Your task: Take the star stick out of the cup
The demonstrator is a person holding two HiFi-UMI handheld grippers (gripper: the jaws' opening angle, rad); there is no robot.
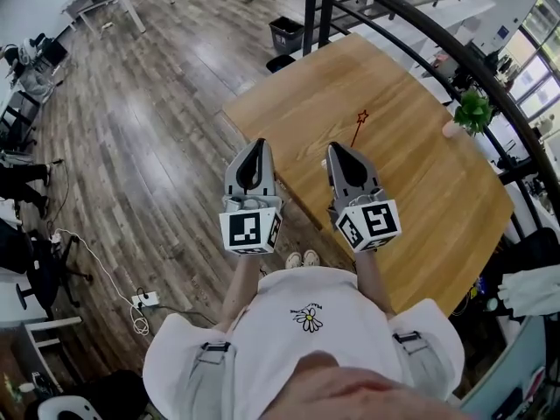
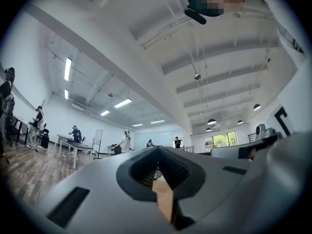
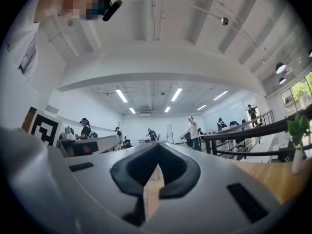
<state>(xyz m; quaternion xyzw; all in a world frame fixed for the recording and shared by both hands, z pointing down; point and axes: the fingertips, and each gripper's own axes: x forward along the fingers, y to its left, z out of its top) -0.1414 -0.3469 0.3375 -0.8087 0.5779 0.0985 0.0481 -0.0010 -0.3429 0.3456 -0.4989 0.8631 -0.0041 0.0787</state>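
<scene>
Star stick (image 1: 359, 128) is out on the wooden table (image 1: 420, 191), red outline star at the far end, thin shaft running back toward us. We see no cup in any view, and whether the stick lies flat or leans we cannot tell. We judge it light, stiff and thin, easy to roll or flick, so we'd pinch mid-shaft, not the star.

Right gripper (image 1: 337, 150) has its jaws pressed together with nothing between them, its tip just short of the stick's near end. Left gripper (image 1: 258, 143) is beside it off the table edge, jaws also together and empty.

Only the head view shows the stick. Both gripper views point level across the room and show ceiling and distant people, and the right one catches the potted plant (image 3: 297, 130).
</scene>
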